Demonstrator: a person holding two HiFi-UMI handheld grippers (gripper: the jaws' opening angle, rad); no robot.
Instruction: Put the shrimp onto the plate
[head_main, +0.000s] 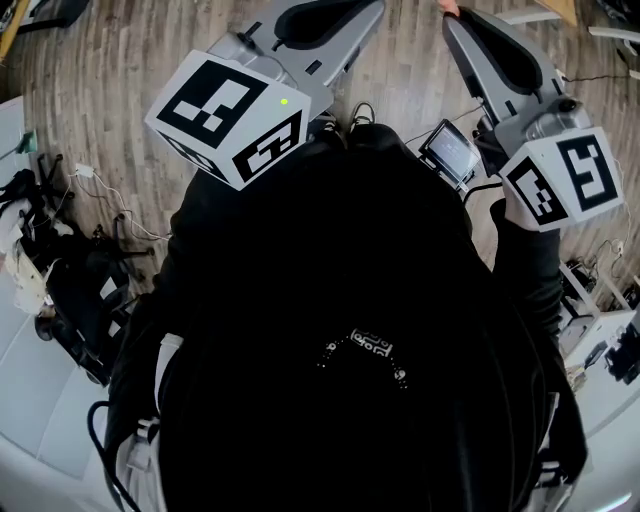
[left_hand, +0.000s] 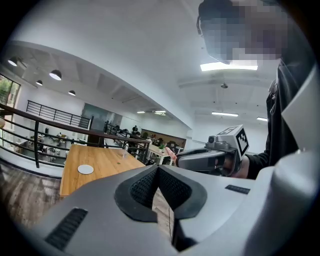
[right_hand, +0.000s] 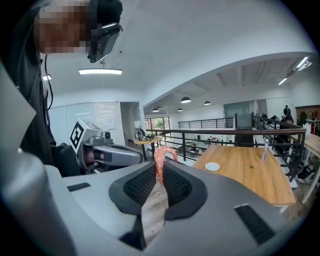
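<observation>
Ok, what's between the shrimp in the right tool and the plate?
In the right gripper view, only open air and bare table separate shrimp from plate.

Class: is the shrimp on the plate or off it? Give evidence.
Off. The shrimp is pinched in the right claw, while the white plate sits apart on the wooden table.

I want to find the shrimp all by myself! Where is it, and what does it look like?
In the right gripper view, find the long wooden table on the right, then look left to the big grey right gripper up front. The shrimp sticks up from between its closed jaws: the only pink, curly thing among grey and black.
</observation>
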